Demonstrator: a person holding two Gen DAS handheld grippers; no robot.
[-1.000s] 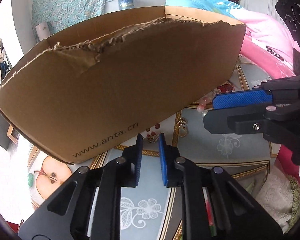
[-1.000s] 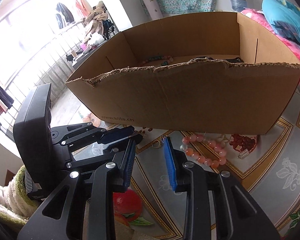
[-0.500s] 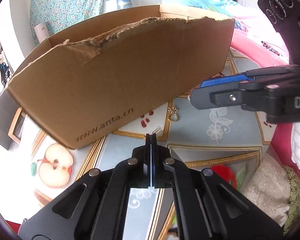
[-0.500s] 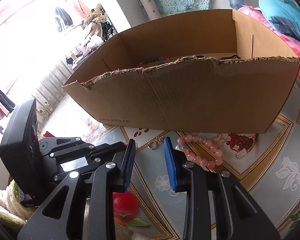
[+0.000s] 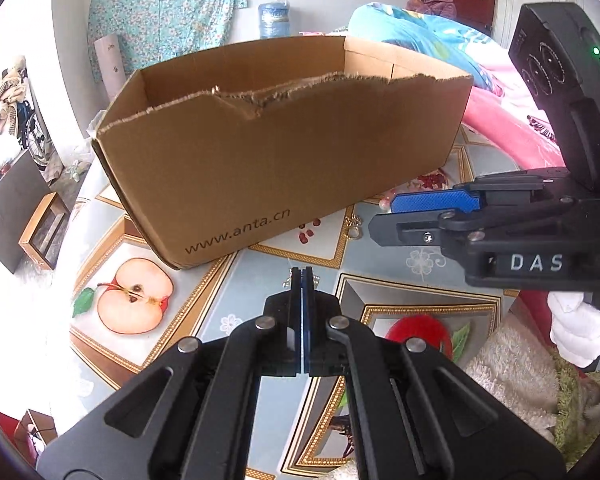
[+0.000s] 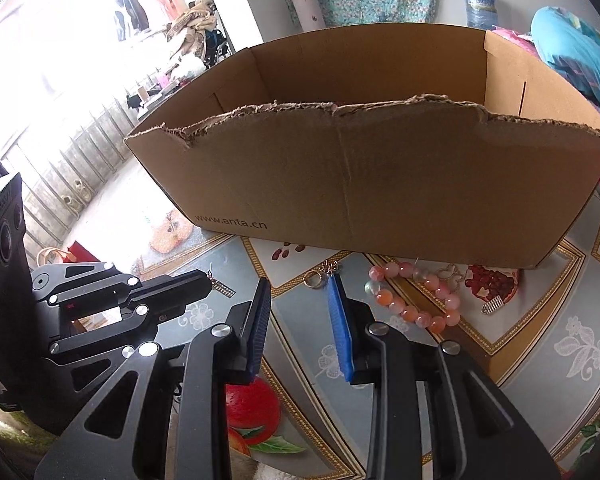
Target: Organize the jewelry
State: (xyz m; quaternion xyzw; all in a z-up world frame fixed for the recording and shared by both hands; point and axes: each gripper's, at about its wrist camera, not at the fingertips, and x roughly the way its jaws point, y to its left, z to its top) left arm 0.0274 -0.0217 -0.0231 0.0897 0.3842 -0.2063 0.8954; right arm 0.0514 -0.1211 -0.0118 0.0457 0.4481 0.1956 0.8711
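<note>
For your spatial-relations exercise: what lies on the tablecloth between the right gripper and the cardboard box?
In the right wrist view, a small ring with a charm lies between the right gripper and the cardboard box.

One cardboard box (image 6: 380, 184), one pink bead bracelet (image 6: 414, 298), two silver clasps (image 6: 493, 304)

My left wrist view looks steeply down along its fingers, close to the cardboard box (image 5: 276, 168) from its left end. My right wrist view faces likewise from the right. Both share the box front and tablecloth (image 6: 540, 344).
</note>
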